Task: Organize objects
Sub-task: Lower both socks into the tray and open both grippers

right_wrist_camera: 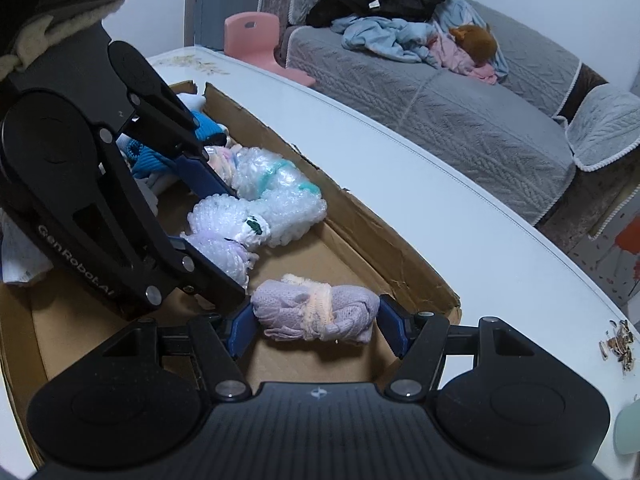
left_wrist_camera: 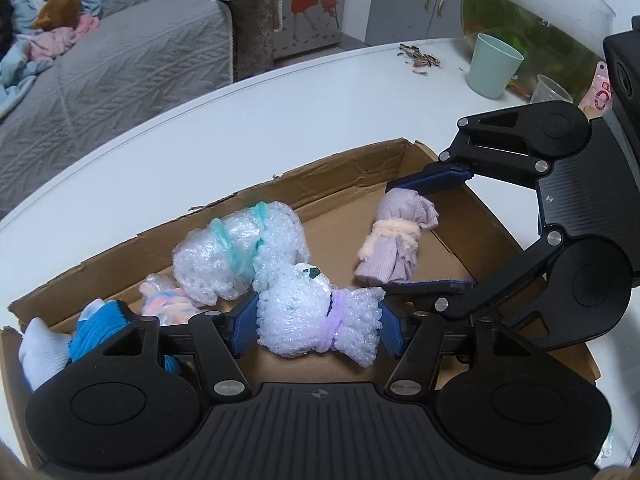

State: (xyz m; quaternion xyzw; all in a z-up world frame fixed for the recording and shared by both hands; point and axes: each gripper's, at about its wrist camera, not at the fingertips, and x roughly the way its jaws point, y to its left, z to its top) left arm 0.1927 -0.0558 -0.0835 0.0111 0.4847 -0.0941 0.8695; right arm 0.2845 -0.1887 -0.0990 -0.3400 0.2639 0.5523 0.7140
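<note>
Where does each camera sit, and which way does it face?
Left wrist: on the left claw, looking down into the cardboard box; its pads flank the bubble-wrap bundle; right claw enters at right.
Right wrist: on the right claw, flanking the lilac cloth roll; left claw at left.
Shared: box, both bundles, grey sofa.

Cardboard box, on white table: low torn walls, top fully open.
- Left end: crowded. Blue-and-white cloth bundle, small pastel bundle and green-tied bubble-wrap roll lie close together, touching or nearly so; no gap wide enough between them.
- Middle: purple-tied bubble-wrap bundle, touching the green-tied roll; left gripper straddles it.
- Right end: lilac cloth roll, right gripper around it.
- Bare cardboard floor between middle bundle and lilac roll.
- Table beyond far wall: clear strip, then green cup, fishbowl and seed husks.
</note>
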